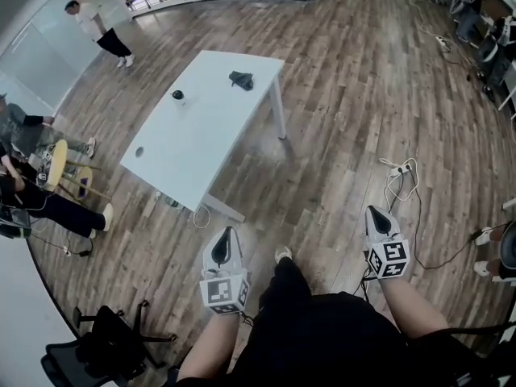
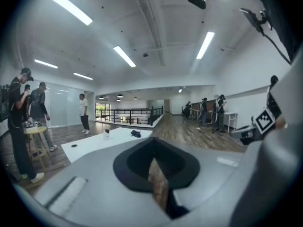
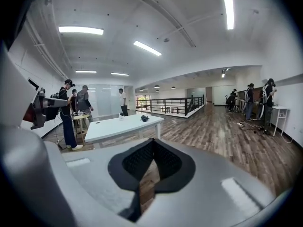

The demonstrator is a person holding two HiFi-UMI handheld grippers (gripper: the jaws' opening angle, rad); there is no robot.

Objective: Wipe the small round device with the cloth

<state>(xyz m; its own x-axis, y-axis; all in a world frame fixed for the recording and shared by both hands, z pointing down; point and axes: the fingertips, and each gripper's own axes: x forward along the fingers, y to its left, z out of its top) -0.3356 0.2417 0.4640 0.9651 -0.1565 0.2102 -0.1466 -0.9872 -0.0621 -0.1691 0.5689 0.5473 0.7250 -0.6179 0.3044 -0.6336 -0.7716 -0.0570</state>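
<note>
Head view: small round device (image 1: pixel 177 95) upright on table (image 1: pixel 201 143), cloth (image 1: pixel 241 80) near; left gripper (image 1: pixel 227 232), right gripper (image 1: pixel 372 211) fingers pressed together.

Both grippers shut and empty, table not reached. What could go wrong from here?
1. The small round device sits close to the white table's edge; wiping could push it off.
2. Loose cables lie on the floor near the right gripper; they could snag a foot on the approach.

Cloth (image 1: pixel 241 80) right of device (image 1: pixel 177 96) (both on table (image 1: pixel 211 131)).
</note>
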